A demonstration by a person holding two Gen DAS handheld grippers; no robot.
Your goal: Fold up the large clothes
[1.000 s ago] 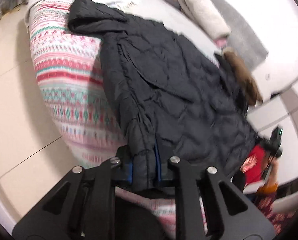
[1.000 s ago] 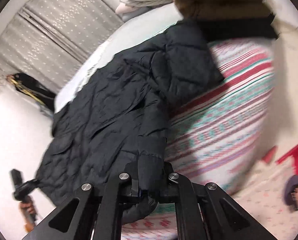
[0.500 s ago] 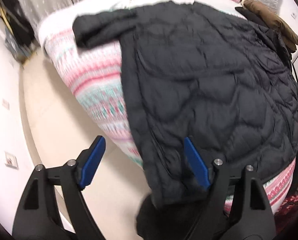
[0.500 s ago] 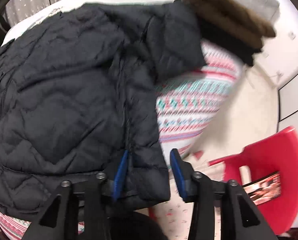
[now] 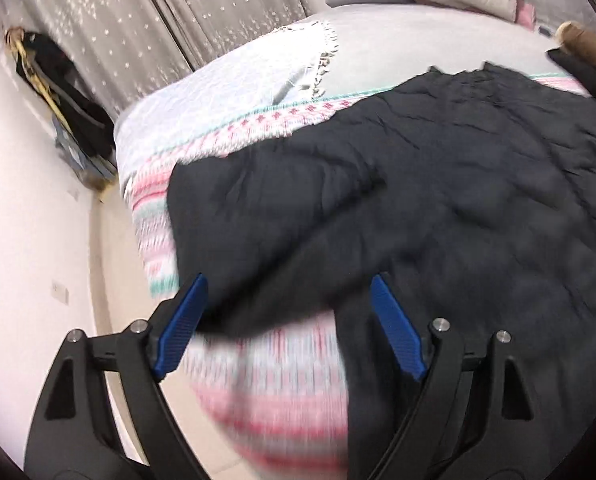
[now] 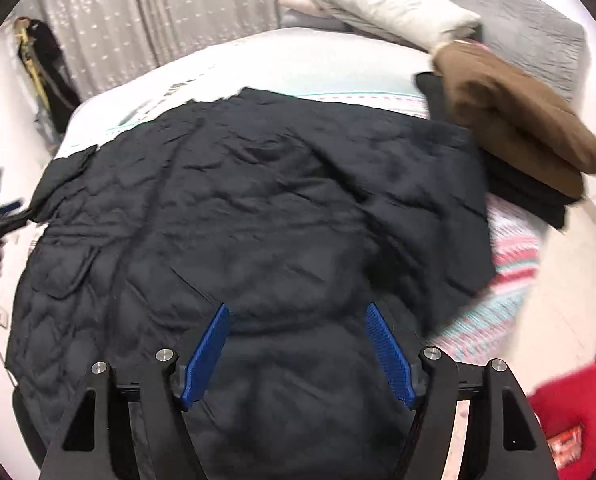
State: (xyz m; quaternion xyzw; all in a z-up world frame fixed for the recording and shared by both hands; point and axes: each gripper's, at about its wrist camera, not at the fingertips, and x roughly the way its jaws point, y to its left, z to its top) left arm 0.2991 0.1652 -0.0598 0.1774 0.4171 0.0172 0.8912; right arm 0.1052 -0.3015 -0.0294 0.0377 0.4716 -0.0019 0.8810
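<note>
Left tongs (image 5: 288, 326): mine, spread wide, nothing between the blue pads; they hover over the near left part of the jacket where it runs off the bed edge.
Right tongs (image 6: 298, 354): also spread wide and empty, above the near middle of the jacket.
Jacket (image 6: 238, 220): big dark quilted one, lying spread across the bed (image 5: 234, 80), mostly flat, wrinkled. A flap pocket (image 6: 64, 270) shows on the left side in the right view. Near edge hangs over the bedside; how far down, I cannot tell.
Blanket (image 5: 154, 216): striped pink and green, under the jacket, showing at both sides.
Pile (image 6: 514, 128): folded brown garment on a black one, at the far right corner, touching or just beside the jacket's right edge; contact unclear.
Stage, my guess: jacket laid out, no fold made; next grip not yet taken.
Risk 1: the hanging part could drag the slick shell off the bed once one side lifts.
Risk 2: a shallow pinch on puffy quilting may catch only the outer layer and slip free mid-fold.
Risk 3: swinging the right side over could knock the pile.
Risk 4: tongs could snag the blanket with the jacket, pulling both.
Risk 5: left view is motion-blurred, so edge position there is uncertain.
</note>
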